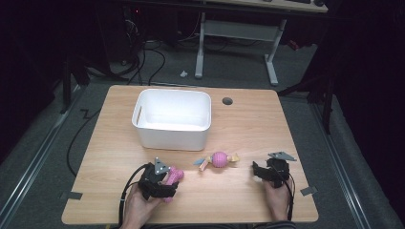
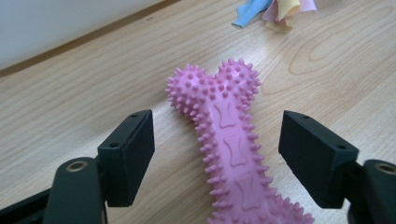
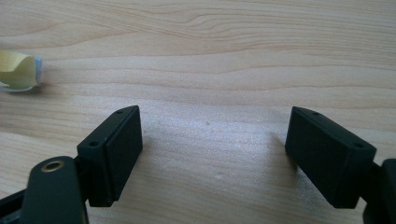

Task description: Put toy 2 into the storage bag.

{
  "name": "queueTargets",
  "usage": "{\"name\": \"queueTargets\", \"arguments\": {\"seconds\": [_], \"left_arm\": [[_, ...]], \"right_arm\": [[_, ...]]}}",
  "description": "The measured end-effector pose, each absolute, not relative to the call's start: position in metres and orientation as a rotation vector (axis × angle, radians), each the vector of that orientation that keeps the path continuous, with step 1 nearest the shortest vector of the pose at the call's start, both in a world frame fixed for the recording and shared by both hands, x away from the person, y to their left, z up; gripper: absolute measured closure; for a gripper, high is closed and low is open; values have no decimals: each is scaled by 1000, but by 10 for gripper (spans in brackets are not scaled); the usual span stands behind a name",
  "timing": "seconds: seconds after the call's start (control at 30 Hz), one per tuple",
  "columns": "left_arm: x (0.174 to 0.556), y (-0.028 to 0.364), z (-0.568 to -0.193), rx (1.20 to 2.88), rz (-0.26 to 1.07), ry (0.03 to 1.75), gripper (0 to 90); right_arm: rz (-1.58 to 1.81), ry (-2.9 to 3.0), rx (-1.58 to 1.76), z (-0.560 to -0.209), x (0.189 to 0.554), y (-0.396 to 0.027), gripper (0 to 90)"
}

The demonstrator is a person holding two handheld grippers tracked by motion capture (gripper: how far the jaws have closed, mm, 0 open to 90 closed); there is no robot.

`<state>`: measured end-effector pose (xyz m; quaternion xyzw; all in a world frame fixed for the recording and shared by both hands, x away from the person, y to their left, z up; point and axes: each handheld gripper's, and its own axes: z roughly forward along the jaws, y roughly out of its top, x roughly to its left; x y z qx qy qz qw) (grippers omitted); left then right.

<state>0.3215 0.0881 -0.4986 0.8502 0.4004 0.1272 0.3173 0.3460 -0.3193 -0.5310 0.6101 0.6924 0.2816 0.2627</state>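
I see a light wood bench (image 1: 258,119) w/ a round cable hole (image 1: 227,101) near its far edge. Grey carpet floor (image 1: 229,71) around it, black cables (image 1: 148,62) trailing behind. White-legged desk frame (image 1: 236,36) stands further back. Room's dark at both sides; bench itself well lit.
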Motion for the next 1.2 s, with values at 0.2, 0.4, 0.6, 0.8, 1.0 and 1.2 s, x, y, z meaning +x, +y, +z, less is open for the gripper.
{"name": "queueTargets", "arguments": {"seconds": [0.2,0.4,0.6,0.8,1.0,1.2], "left_arm": [[323,84,-505,2243,328,1065,322],[323,78,-509,2274,359,1049,368],[323,76,-512,2265,361,1060,440],[324,77,-513,2272,350,1074,470],[324,78,-513,2265,338,1077,530],[323,78,-513,2264,343,1073,566]], "right_arm": [[762,1873,1650,-531,346,-319,190],[766,1869,1652,-531,346,-319,193],[766,1869,1652,-531,346,-319,193],[765,1870,1649,-531,346,-319,193],[766,1869,1651,-531,346,-319,193],[766,1869,1652,-531,346,-319,193]]}}
